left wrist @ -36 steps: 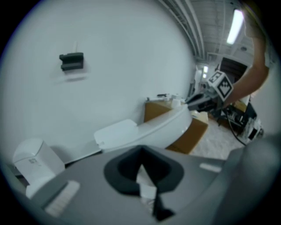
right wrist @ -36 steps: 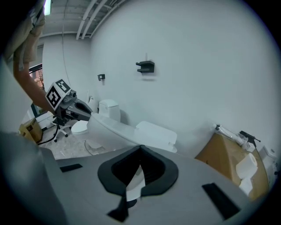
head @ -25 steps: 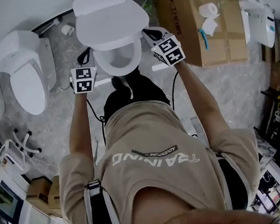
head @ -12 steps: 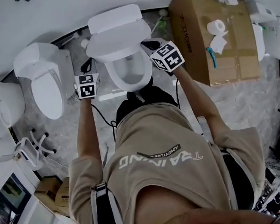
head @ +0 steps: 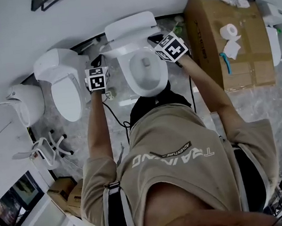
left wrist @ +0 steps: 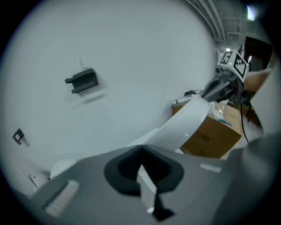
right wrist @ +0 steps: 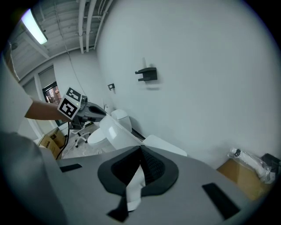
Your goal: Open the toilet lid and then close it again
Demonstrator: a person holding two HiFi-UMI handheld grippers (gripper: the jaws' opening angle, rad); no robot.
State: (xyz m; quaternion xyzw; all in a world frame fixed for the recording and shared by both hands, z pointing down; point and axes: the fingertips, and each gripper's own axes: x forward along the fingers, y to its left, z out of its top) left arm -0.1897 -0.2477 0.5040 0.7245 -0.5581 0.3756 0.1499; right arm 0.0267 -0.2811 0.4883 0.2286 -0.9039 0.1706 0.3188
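Observation:
The white toilet (head: 146,73) stands against the wall, its bowl showing. Its lid (head: 127,47) is tilted up close to the tank (head: 130,25). My left gripper (head: 98,60) holds the lid's left edge and my right gripper (head: 155,37) holds its right edge. In the left gripper view my left gripper (left wrist: 142,172) is shut with a white strip of the lid (left wrist: 186,127) between its jaws, and the right gripper (left wrist: 218,87) shows at the lid's far side. In the right gripper view my right gripper (right wrist: 139,170) is likewise shut on the lid (right wrist: 115,132), with the left gripper (right wrist: 85,110) beyond it.
A second toilet (head: 70,90) stands to the left, with another white fixture (head: 23,103) beyond it. A large cardboard box (head: 245,52) with a paper roll (head: 230,30) on it stands to the right. A black bracket (left wrist: 82,80) hangs on the wall. A white frame (head: 46,146) lies on the floor.
The lid has swung up from a low tilt over the bowl to near the tank. Both grippers rose with it at its edges. The head view has shifted.

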